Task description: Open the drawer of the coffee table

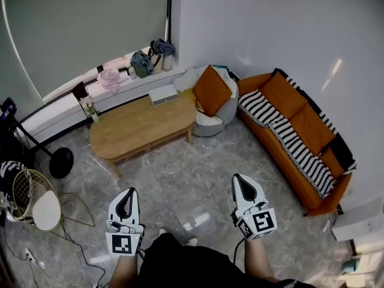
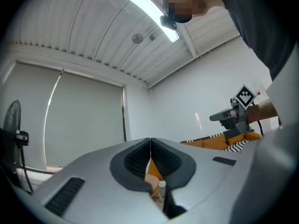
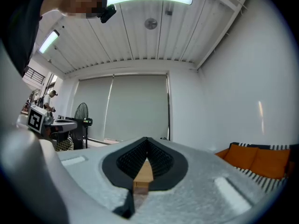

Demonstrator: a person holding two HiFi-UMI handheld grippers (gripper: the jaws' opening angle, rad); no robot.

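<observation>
ahead of me the coffee table (image 1: 141, 131) stands on the grey tiled floor (image 1: 198, 185). on its wooden top a pale box (image 1: 163, 95) lies at the far right corner, and a small potted plant (image 1: 93, 114) stands at the left end.

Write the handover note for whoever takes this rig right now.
Left gripper: jaws shut, empty, held level.
Right gripper: jaws shut, empty, held level.
Coffee table: across the floor ahead, well clear of both grippers, with a box on top. Its drawer does not show in any view.
Done: nothing yet; the table is untouched.
Left: probably walk up, find the drawer, open one gripper's jaws, grip the drawer front or handle and pull it out.
</observation>
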